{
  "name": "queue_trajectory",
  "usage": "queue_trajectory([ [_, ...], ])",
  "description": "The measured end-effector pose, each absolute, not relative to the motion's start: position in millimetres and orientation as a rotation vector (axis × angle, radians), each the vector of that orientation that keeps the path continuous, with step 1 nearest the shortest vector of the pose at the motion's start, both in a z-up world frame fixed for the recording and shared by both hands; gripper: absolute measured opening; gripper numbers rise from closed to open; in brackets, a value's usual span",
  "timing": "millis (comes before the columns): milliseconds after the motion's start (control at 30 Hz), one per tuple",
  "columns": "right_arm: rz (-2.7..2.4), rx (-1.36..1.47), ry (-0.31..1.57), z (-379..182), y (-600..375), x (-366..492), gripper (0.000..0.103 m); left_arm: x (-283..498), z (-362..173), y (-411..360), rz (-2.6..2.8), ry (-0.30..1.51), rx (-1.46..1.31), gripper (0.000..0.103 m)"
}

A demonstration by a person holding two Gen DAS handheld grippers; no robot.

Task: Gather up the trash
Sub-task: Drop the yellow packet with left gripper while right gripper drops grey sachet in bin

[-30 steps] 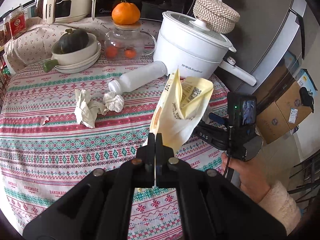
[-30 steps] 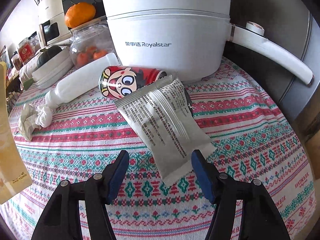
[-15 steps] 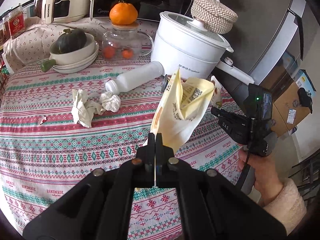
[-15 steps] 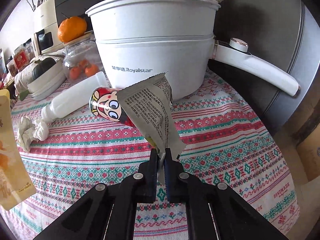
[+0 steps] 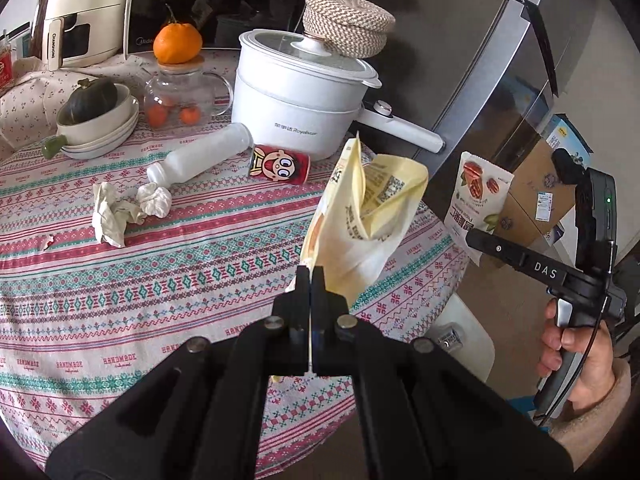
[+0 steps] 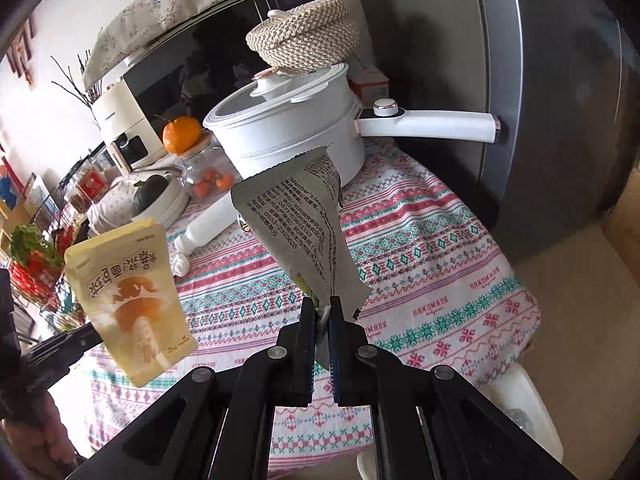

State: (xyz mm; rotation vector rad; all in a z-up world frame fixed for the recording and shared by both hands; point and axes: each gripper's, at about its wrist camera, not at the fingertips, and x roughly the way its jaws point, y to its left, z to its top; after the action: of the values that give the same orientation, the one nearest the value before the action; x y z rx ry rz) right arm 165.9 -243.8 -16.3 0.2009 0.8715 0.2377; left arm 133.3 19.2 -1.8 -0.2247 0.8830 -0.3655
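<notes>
Left hand-held gripper (image 5: 310, 280): pinching yellow pouch (image 5: 360, 216). Right hand-held gripper (image 6: 322, 312): pinching grey wrapper (image 6: 304, 220). Tabletop (image 5: 200, 248): can (image 5: 280, 164), bottle (image 5: 200, 158), tissues (image 5: 124, 210).

two snack bags (image 5: 360, 216) (image 5: 478, 196), two crumpled tissues (image 5: 110, 216) (image 5: 155, 199), one bottle (image 5: 200, 158), one can (image 5: 280, 164)

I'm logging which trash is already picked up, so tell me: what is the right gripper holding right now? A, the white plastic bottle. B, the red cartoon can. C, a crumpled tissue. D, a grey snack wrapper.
D: the right gripper is shut on the bottom corner of the grey snack wrapper, lifted clear of the tablecloth, while the red cartoon can, crumpled tissue and white plastic bottle lie on the table.
</notes>
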Motion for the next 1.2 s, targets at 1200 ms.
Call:
queue_trajectory([
  [1200, -0.044, 0.533, 1.015, -73, -417, 3, 0.006, 70, -86, -222, -0.71, 1.081, 0.059, 0.0],
])
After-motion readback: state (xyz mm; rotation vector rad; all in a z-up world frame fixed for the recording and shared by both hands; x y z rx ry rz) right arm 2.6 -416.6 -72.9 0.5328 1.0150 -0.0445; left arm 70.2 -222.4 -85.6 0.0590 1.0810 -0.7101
